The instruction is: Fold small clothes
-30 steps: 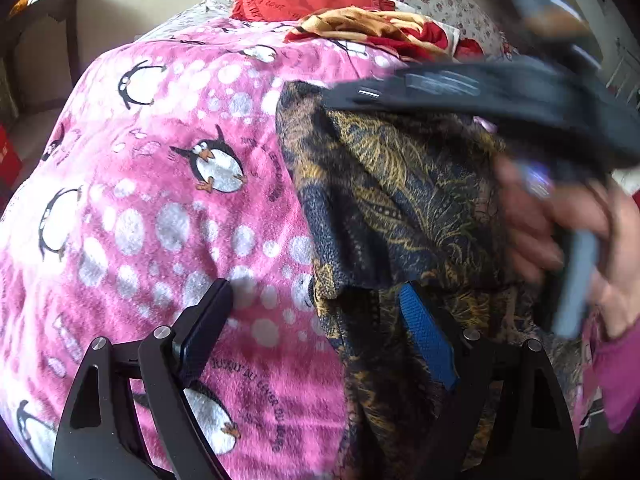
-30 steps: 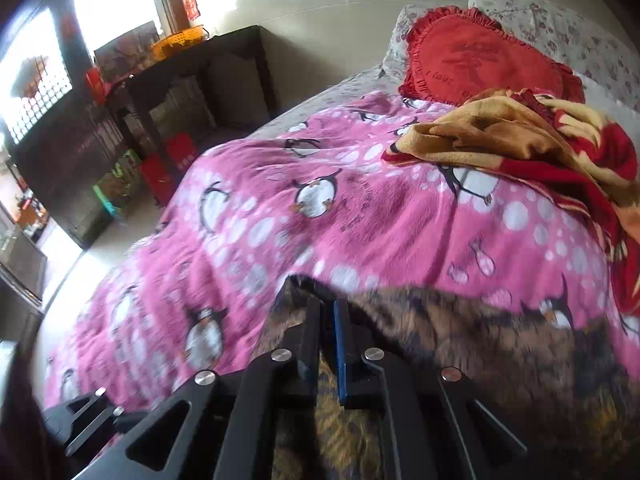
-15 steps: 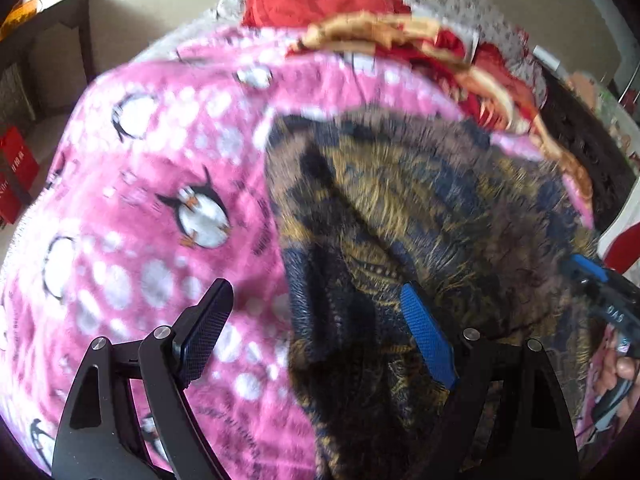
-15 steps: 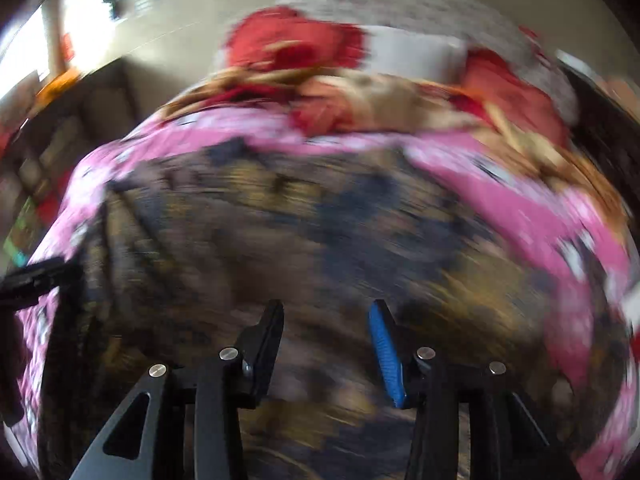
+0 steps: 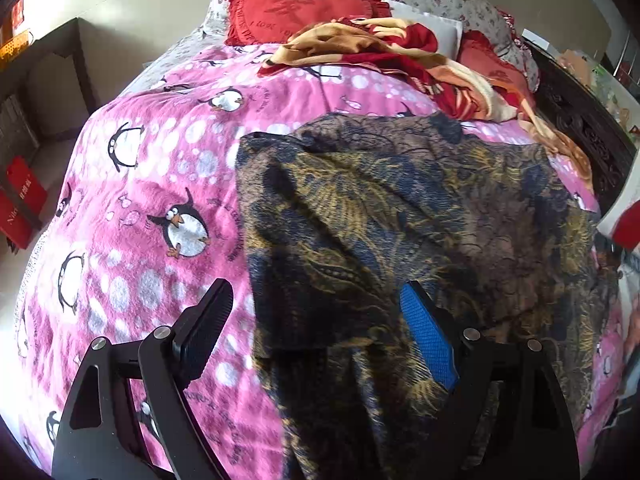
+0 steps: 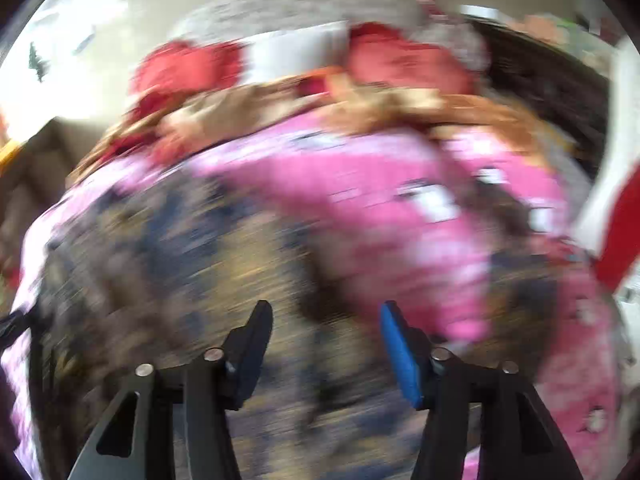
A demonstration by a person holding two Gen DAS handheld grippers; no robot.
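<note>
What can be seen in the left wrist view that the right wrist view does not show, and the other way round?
Only the left wrist view: a sharp picture with penguin prints, the red ruffled cushion and the open left claw. Only the right wrist view: the right claw, its jaws just opening, nothing pressed between them; everything is motion-blurred. Both: the dark patterned garment on the pink blanket.

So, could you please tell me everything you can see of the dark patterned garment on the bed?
The garment is thin, soft-looking cloth, dark blue and brown with gold leafy swirls. It lies spread and creased on the pink penguin blanket, one layer folded over another near the camera, its near end running out of view. Nothing grips it.
</note>
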